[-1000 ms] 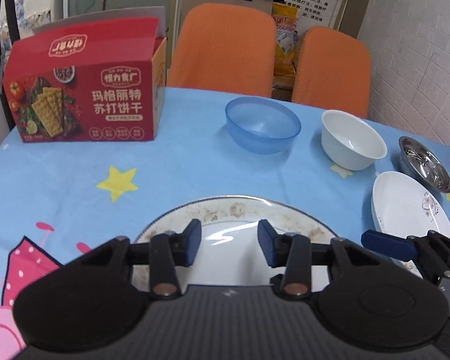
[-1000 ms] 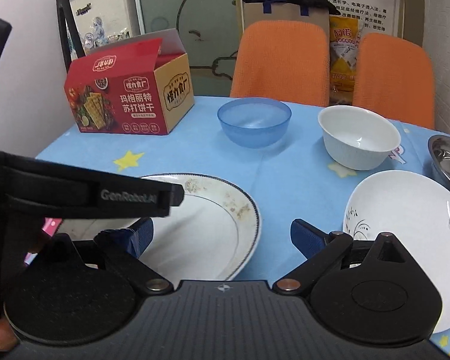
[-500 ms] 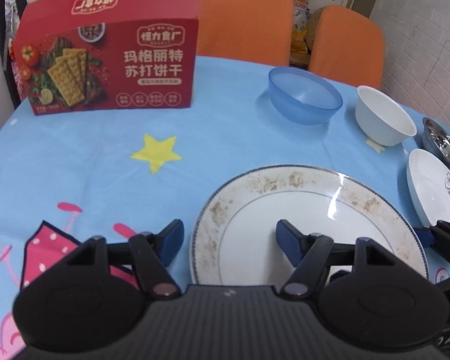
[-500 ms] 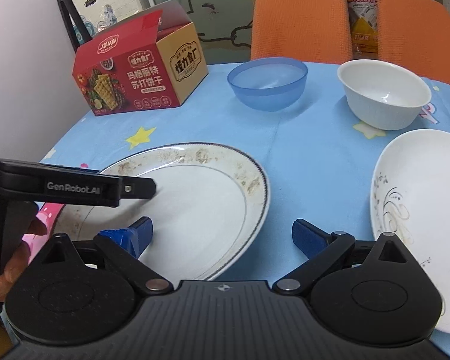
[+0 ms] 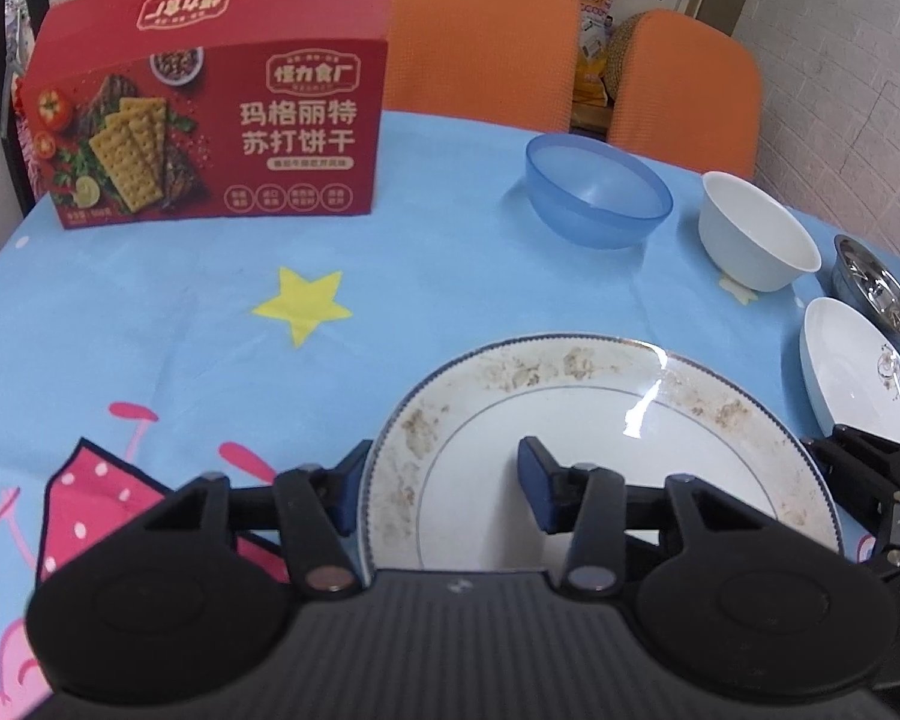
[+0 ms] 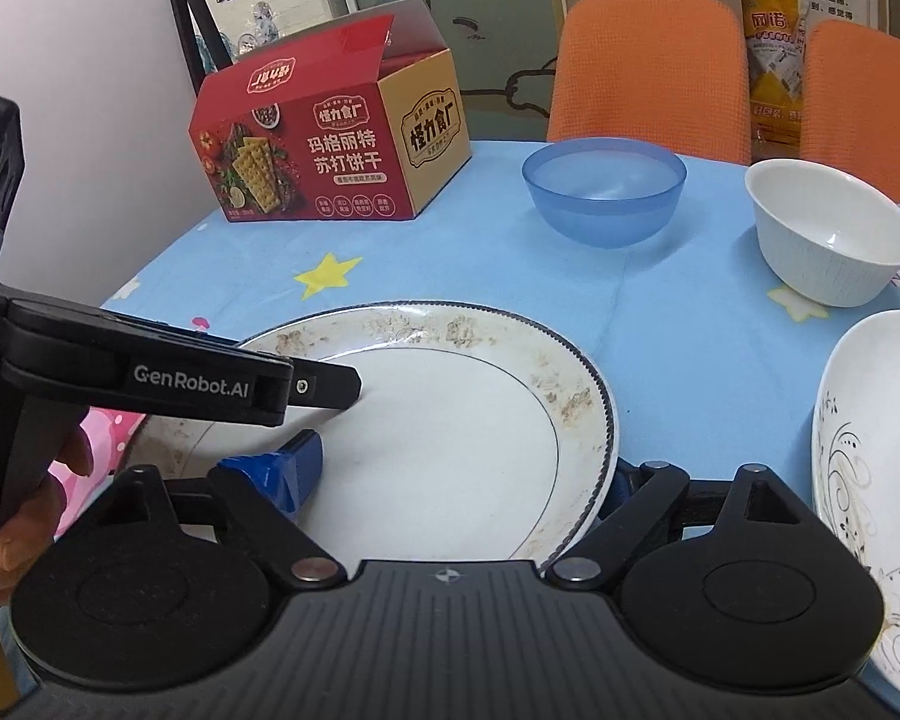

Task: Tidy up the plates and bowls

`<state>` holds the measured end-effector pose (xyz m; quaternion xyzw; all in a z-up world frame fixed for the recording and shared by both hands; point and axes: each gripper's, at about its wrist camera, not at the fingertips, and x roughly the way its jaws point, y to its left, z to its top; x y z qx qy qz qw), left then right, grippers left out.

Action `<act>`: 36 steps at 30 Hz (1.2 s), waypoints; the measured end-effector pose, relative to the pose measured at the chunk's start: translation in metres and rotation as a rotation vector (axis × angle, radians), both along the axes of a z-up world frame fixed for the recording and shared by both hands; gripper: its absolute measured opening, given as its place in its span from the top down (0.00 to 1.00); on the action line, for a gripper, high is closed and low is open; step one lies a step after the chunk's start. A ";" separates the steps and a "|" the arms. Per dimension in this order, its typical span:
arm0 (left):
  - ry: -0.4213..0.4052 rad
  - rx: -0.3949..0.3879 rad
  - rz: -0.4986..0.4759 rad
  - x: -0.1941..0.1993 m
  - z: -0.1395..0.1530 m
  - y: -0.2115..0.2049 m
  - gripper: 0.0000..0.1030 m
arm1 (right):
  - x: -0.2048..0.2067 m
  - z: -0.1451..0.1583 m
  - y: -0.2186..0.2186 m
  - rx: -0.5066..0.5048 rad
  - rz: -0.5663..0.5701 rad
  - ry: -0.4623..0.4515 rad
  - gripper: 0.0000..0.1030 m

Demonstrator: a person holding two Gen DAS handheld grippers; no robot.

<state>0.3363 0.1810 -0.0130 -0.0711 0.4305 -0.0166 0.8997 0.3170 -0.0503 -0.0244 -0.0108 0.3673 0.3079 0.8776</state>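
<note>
A large white plate with a brown-patterned rim (image 5: 600, 414) lies on the blue tablecloth; it also shows in the right wrist view (image 6: 450, 420). My left gripper (image 5: 444, 495) is open and straddles the plate's left rim, one finger outside, one over the plate. My right gripper (image 6: 462, 474) is open and straddles the plate's right rim. A blue plastic bowl (image 5: 597, 198), a white bowl (image 5: 756, 240), a steel dish (image 5: 879, 297) and a smaller white plate with a floral mark (image 5: 864, 372) stand to the right.
A red cracker box (image 5: 210, 120) stands at the back left of the table. Two orange chairs (image 5: 480, 36) stand behind the table. The table's left edge (image 6: 150, 276) is close to the box. A white brick wall is at the right.
Both grippers have moved forward and down to the large plate. The left gripper's jaws have opened wider and shifted left onto the plate's left rim. The right one now spans the right rim.
</note>
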 end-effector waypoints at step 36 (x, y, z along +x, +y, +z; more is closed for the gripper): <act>-0.120 0.062 0.031 -0.110 0.027 -0.038 0.45 | -0.101 0.007 -0.048 0.141 -0.125 0.060 0.26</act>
